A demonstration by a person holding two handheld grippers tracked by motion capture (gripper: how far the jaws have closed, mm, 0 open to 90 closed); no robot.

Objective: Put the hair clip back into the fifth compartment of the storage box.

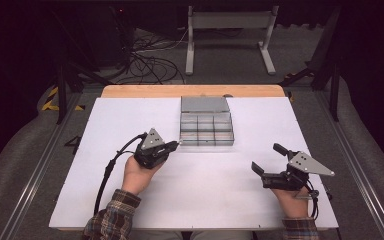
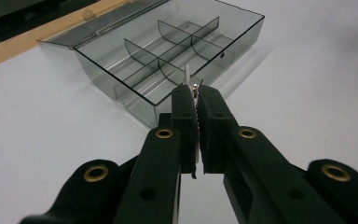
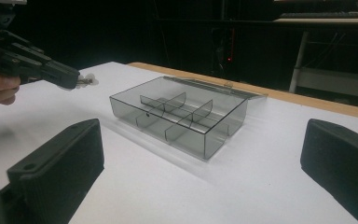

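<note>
1. We cannot make out what the small metal piece [image 2: 192, 84] pinched in the left tongs [image 2: 195, 93] is; their pads hide most of it.
2. The right tongs [image 3: 200, 154] are cut off at the bottom edge of the right gripper view.
3. The person's sleeves [image 1: 114, 217] run off the near edge in the high view.

Open white desk [image 1: 130, 200] on every side of the clear compartment box [image 1: 206, 131] — broad bare stretches left, right and near. Box itself the sole obstacle on the desk, lid [image 1: 205, 104] laid flat behind it, thin dividers [image 2: 168, 60] splitting the inside into small cells. Left tool [image 1: 172, 146] just beside the box's near-left corner, pinching a small metal piece [image 2: 190, 83]. Right tool [image 1: 266, 161] well apart — wide free lane between.
</note>
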